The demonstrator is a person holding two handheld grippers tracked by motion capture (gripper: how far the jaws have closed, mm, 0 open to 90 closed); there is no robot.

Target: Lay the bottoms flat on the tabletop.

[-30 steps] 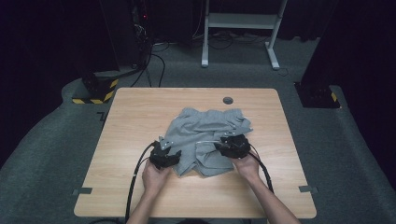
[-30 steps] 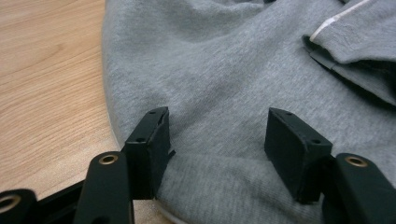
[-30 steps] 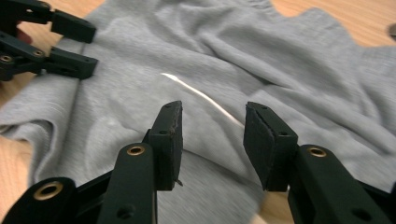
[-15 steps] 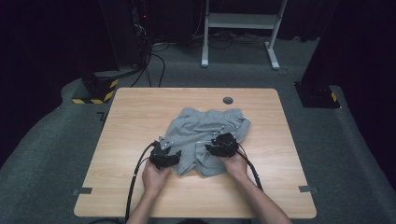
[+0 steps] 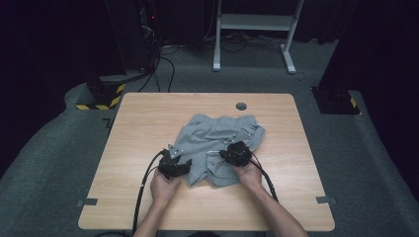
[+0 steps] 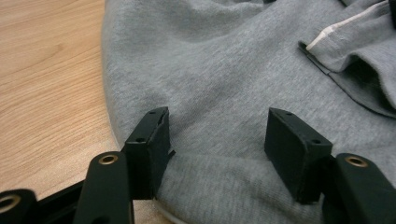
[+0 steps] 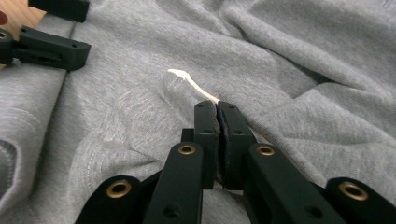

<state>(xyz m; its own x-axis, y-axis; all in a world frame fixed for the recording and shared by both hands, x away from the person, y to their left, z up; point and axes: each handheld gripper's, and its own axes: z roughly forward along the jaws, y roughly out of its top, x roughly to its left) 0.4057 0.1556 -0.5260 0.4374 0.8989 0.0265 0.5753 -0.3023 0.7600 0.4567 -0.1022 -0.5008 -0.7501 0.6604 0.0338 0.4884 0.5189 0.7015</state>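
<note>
A grey sweat garment [image 5: 217, 138] lies crumpled in the middle of the wooden table [image 5: 148, 113]. My left gripper [image 5: 183, 165] rests at its near left hem. In the left gripper view it [image 6: 219, 135] is open, its pads astride a fold of the grey cloth [image 6: 224, 70] without pinching it. My right gripper [image 5: 225, 154] sits on the garment's near right part. Its jaws have just been closing. In the right gripper view they [image 7: 217, 109] are together on a white drawstring [image 7: 184, 78] that runs in between the tips.
A round cable hole [image 5: 241, 106] sits near the table's far edge. Bare wood surrounds the garment on all sides. Black cables [image 5: 148, 177] trail from both grippers toward the near edge. A white desk frame [image 5: 257, 29] stands on the floor beyond.
My right gripper has shifted a little leftward over the garment and its jaws have come together. The left gripper has stayed put.
</note>
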